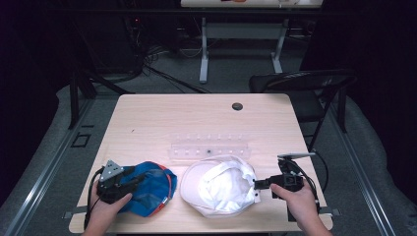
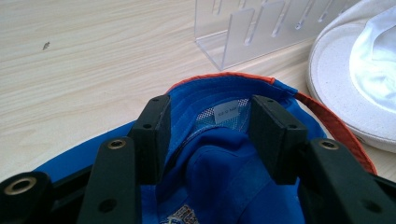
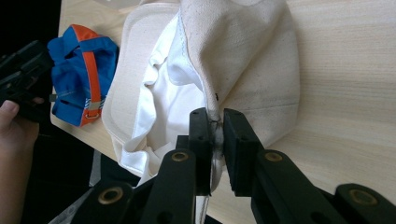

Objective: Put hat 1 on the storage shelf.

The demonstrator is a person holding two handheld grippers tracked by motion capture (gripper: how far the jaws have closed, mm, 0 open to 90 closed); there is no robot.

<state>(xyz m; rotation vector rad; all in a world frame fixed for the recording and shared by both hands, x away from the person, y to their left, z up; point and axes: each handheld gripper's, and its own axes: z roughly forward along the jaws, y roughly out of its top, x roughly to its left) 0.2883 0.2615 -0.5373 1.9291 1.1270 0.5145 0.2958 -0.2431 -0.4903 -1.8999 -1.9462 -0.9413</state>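
A blue cap (image 1: 152, 189) with orange trim lies upside down at the table's front left. My left gripper (image 1: 135, 179) reaches into it from the left. In the left gripper view its jaws (image 2: 210, 116) stand wide, with bunched blue cap (image 2: 219, 186) fabric filling the gap and touching both pads. A white cap (image 1: 219, 187) lies at front centre, inside up. My right gripper (image 1: 256, 184) comes in from the right and is shut on its rim; in the right gripper view the pads (image 3: 215, 126) pinch the cream edge of the white cap (image 3: 243, 56).
A clear acrylic rack (image 1: 209, 147) with several slots lies just behind the two caps. The wooden table (image 1: 196, 118) has a dark grommet (image 1: 237, 106) near its far edge. A black chair (image 1: 305, 88) stands past the right far corner.
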